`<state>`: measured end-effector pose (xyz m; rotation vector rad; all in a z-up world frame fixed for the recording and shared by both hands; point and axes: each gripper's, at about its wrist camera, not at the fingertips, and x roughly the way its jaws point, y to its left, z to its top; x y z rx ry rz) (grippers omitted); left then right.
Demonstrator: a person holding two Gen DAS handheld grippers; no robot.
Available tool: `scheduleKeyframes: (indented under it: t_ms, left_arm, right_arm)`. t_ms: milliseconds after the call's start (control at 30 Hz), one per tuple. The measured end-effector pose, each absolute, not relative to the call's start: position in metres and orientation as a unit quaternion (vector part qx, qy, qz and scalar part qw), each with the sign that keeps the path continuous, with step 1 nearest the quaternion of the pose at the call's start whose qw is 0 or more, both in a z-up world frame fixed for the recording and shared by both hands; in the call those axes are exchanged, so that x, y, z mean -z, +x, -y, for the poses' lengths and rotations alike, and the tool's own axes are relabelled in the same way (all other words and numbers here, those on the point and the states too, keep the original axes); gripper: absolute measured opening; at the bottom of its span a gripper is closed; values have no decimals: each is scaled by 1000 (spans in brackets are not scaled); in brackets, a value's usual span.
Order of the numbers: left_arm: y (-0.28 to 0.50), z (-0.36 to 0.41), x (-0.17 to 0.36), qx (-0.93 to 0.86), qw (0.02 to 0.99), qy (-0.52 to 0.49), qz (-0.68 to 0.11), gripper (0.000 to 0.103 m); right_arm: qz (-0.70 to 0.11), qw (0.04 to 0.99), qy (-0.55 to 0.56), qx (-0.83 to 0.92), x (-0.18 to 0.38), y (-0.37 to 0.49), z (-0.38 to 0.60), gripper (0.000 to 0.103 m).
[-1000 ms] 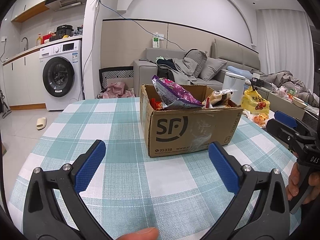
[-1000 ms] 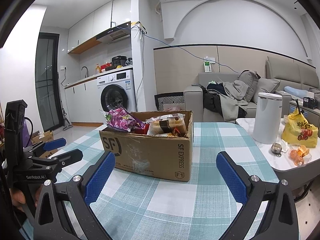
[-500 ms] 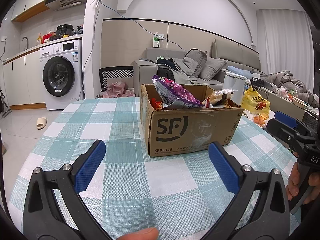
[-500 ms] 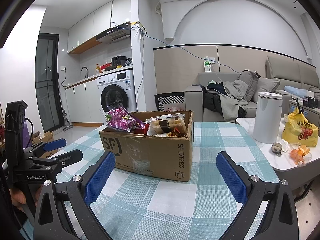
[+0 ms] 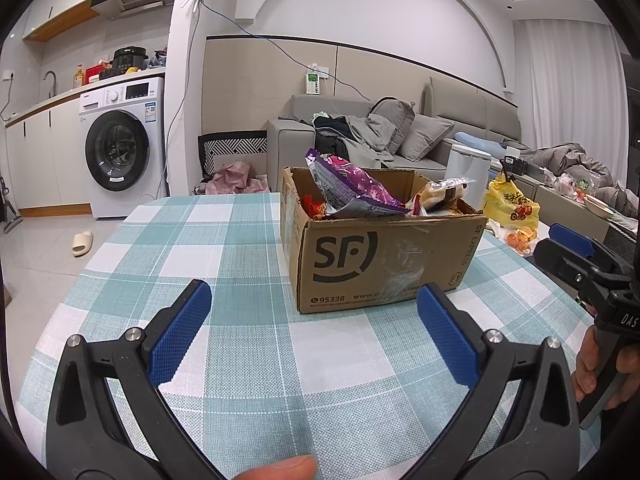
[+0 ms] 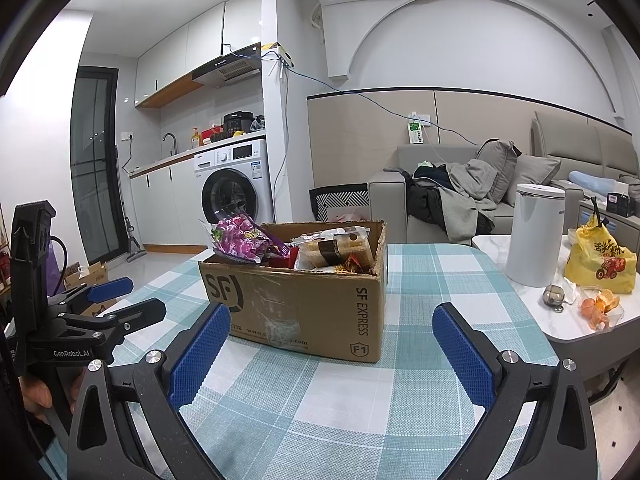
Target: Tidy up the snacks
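Note:
An open cardboard SF box [image 5: 380,264] stands on the checked tablecloth [image 5: 240,240], full of snacks. A purple snack bag [image 5: 352,188] sticks out of its left side and a clear pack of brown biscuits [image 5: 446,192] lies at its right. The box also shows in the right wrist view [image 6: 304,304], with the purple bag [image 6: 244,240] and the biscuit pack [image 6: 336,246]. My left gripper [image 5: 314,312] is open and empty, in front of the box. My right gripper [image 6: 332,334] is open and empty, also short of the box.
A white side table [image 6: 520,300] at the right holds a white canister [image 6: 534,236], a yellow bag [image 6: 600,260] and orange peels [image 6: 600,310]. A sofa with clothes [image 5: 360,136] stands behind the table. A washing machine [image 5: 120,148] stands at the left.

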<state>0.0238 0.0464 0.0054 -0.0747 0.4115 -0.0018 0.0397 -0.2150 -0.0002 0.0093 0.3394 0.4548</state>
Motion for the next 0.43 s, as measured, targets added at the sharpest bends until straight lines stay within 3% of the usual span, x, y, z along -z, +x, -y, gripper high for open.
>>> scheduleKeyframes:
  t_ms: [433]
  left_arm:
    - [25, -46, -2, 1, 977, -47, -207, 103]
  right_arm:
    - [-169, 959, 8, -227, 1, 40, 213, 103]
